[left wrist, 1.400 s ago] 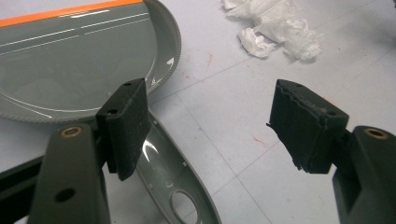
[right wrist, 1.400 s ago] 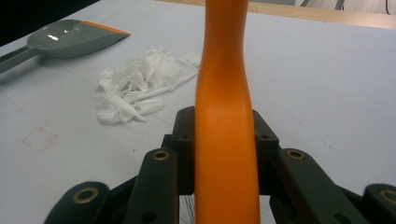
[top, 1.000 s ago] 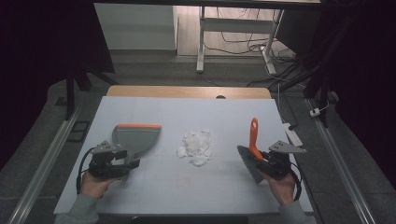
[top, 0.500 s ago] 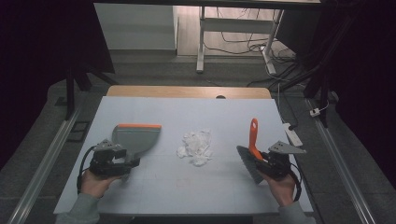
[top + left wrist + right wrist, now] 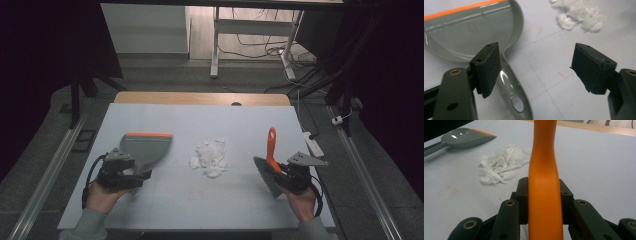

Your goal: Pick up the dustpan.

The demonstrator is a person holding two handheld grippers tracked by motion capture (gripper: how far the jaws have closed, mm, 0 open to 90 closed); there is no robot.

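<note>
My left gripper (image 5: 534,67) has just been opening, its jaws apart beside the grey plastic dustpan (image 5: 145,148) with its orange lip, near the table's left edge. My right gripper (image 5: 544,195) clamps the orange-handled brush (image 5: 270,150). I should seat the dustpan handle squarely before sweeping the white paper scraps (image 5: 210,157) at mid-table.

One dustpan (image 5: 145,148), one brush (image 5: 268,162), one pile of paper scraps (image 5: 210,158), two grippers.
</note>
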